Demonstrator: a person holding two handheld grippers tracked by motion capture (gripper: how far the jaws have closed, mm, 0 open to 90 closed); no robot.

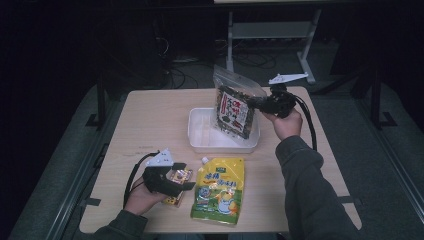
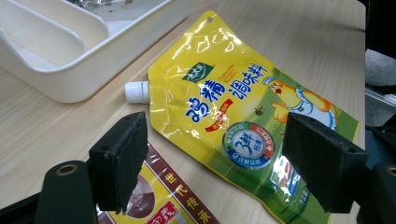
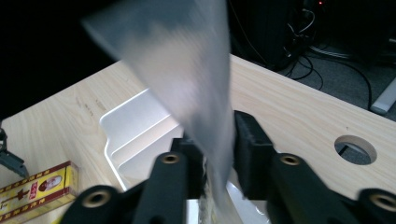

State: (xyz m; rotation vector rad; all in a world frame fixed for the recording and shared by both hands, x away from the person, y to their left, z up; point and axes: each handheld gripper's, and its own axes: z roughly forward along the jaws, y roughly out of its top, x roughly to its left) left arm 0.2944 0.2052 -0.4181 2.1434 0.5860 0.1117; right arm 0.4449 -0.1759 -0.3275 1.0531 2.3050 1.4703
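— What was held over the white tray (image 1: 200, 141)?

— A clear bag of dark dried food (image 1: 234, 109) was held upright above the tray by the right gripper (image 1: 260, 102), its long axis running top to bottom and its sealed top edge pointing up and slightly away. The bag's lower edge was seen hanging inside the tray's rim; whether it touched the bottom could not be told.

— And how were the jaws set?

— In the right gripper view the bag (image 3: 187, 79) was seen between the two pads, which stood close against its edge; a loosening pinch was judged likely, though contact could not be ruled out. The left gripper (image 1: 172, 181) was held wide open near the table, above a small yellow and red box (image 1: 178, 186), with nothing clasped.

— How was the bag expected to handle?

— It was judged light, soft and slippery, its film easily creased, so a hold on the flat side edge near the top seal was thought soundest.

— What else was on the table?

— A yellow spouted pouch (image 2: 243, 116) was lying flat beside the tray, just beside the left gripper.
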